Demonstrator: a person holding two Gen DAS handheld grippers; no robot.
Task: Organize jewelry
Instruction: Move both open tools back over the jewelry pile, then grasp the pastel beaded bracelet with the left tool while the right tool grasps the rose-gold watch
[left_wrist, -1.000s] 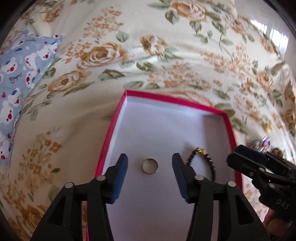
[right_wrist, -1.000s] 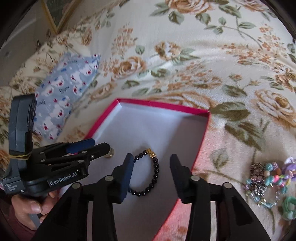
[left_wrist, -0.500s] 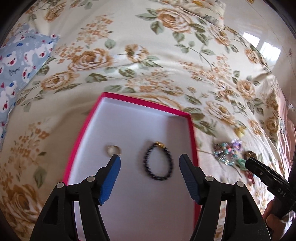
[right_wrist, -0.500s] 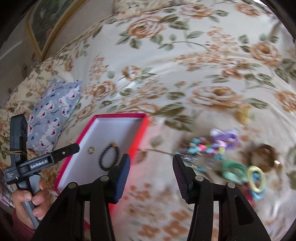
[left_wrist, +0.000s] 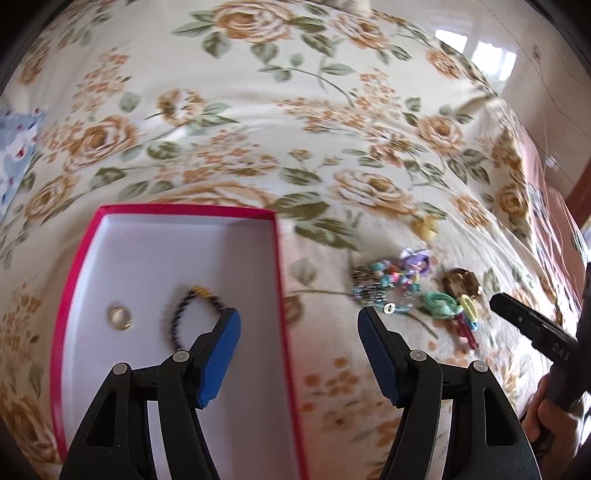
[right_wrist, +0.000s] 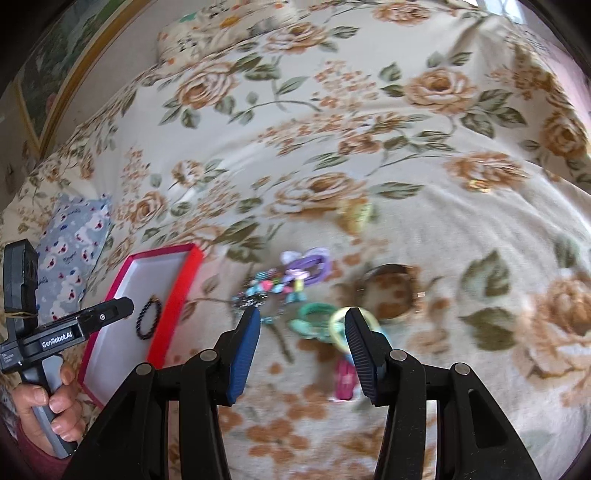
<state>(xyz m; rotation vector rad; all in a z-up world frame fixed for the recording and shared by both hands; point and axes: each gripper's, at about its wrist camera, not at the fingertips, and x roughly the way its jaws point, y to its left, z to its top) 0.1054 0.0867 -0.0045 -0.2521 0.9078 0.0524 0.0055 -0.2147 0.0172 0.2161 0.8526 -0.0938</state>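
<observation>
The bed (right_wrist: 369, 110) lies open and bare across its far half, with wide room to pass. Near left, the red box (left_wrist: 79, 266) raises low walls; its floor holds only a ring (left_wrist: 120, 318) and a dark bead bracelet (left_wrist: 188, 314), with bare space near and far of them. Right of the box, a loose pile of jewelry (right_wrist: 295, 291) crowds the middle, while bare bedding stays free nearer than it

A bed (left_wrist: 295, 110) covered in a cream rose-print sheet is filling both views. Daylight is glaring off a glossy floor (left_wrist: 491, 55) beyond it, and a gold-framed picture (right_wrist: 48, 85) is leaning behind.
</observation>
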